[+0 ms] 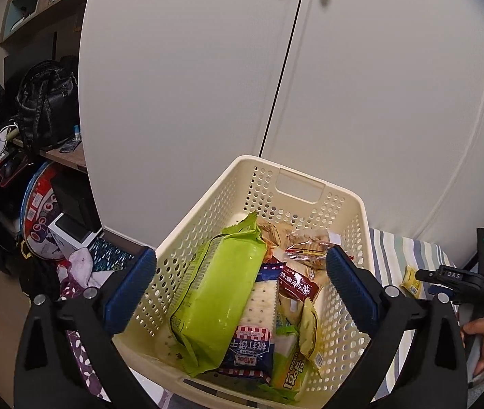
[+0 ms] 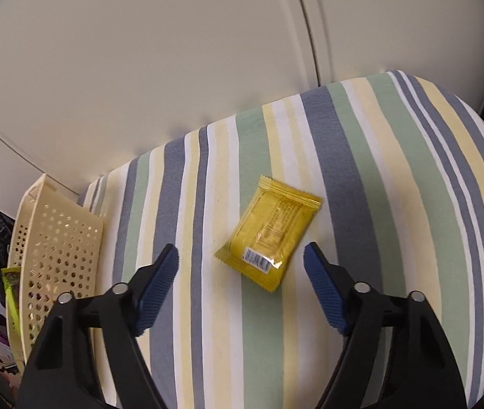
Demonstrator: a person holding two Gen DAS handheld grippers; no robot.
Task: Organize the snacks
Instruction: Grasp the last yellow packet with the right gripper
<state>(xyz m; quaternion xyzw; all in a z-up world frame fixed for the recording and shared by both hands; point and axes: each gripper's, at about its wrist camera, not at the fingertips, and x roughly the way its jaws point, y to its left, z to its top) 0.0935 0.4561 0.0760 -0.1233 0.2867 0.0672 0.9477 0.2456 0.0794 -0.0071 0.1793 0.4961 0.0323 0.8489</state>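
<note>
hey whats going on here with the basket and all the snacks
A person is tidying snacks with a handheld gripper in each hand. The cream basket on the striped cloth already holds several packets, a large green packet on top. The left gripper hangs open over the basket, holding nothing. The right gripper is open just above the one yellow packet lying on the cloth, not gripping it yet.
</note>
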